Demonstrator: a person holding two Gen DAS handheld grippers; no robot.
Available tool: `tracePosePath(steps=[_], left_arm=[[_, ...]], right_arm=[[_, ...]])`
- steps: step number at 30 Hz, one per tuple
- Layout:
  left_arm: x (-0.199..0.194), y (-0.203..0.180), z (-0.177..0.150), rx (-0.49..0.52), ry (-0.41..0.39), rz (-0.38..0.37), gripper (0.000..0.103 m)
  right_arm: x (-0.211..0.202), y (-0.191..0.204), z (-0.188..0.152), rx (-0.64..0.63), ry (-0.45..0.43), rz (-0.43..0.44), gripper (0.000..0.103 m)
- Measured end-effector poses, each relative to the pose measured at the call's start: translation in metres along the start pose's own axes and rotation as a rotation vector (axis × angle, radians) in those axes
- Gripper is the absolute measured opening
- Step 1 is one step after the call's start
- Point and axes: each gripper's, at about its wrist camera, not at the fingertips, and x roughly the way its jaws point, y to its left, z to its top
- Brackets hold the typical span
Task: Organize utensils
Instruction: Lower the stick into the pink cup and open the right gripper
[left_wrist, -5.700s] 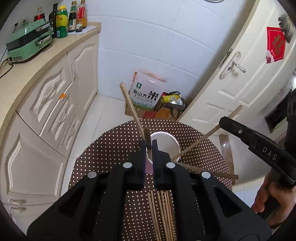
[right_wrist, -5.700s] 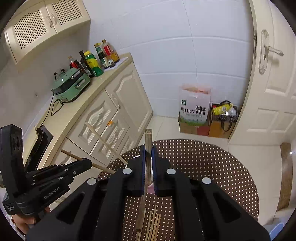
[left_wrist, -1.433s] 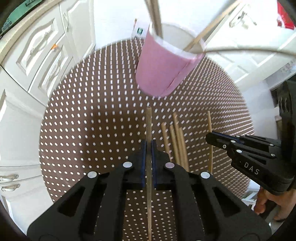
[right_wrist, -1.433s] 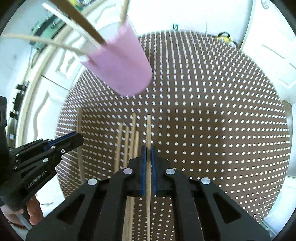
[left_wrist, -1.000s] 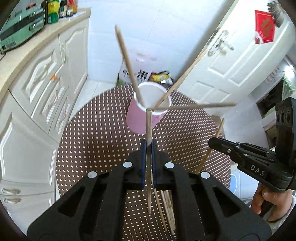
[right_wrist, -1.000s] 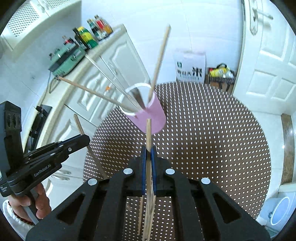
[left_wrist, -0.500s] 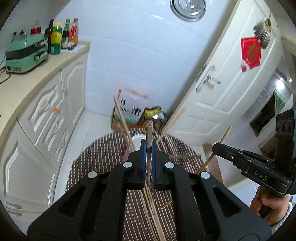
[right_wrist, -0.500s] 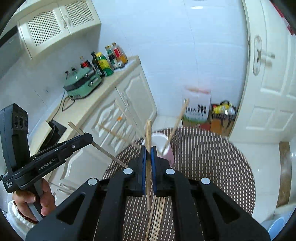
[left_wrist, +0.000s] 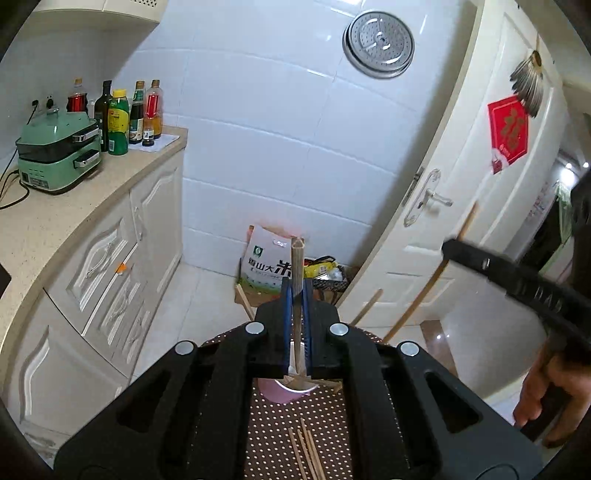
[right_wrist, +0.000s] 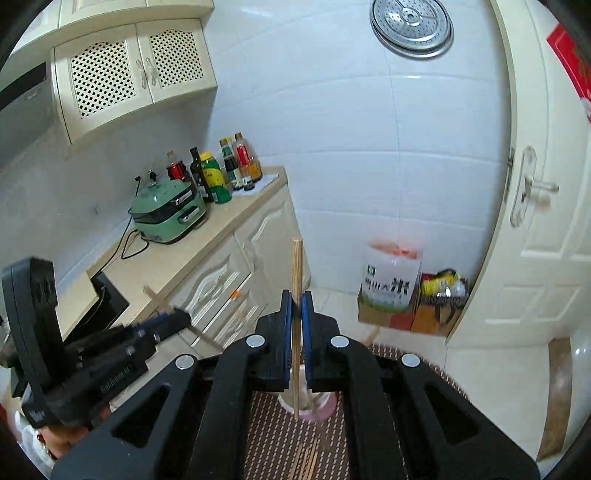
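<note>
My left gripper (left_wrist: 295, 291) pinches one chopstick (left_wrist: 296, 258), and my right gripper (right_wrist: 296, 295), lettered "DAS", pinches another chopstick (right_wrist: 296, 266). The rice bag (left_wrist: 267, 264) has Chinese writing.

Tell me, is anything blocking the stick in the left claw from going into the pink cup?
Nothing visible does. The left claw holds its stick above the pink cup, whose open mouth already holds other sticks.

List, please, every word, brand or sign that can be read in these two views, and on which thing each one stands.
"DAS": on the right gripper, blurred but legible.
"米": large character on the white rice bag; the characters before it are too blurred.
Red door decoration: one gold character, unreadable.
Left gripper side lettering: motion-blurred.
Bottle labels: too small.
</note>
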Motion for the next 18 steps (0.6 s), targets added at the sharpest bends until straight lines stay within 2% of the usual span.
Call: tracePosePath(steps=[7,18], left_arm=[[0.032,0.006,0.003,-0.024,0.021,0.025,0.005],[0.073,0.003,-0.011,-0.012,0.098,0.042,0.005]], right_arm=[[0.033,-0.010,0.003,-0.030,0.016,-0.020,0.004],[0.069,-0.029,-0.024,0.017,0.078,-0.013,0.004]])
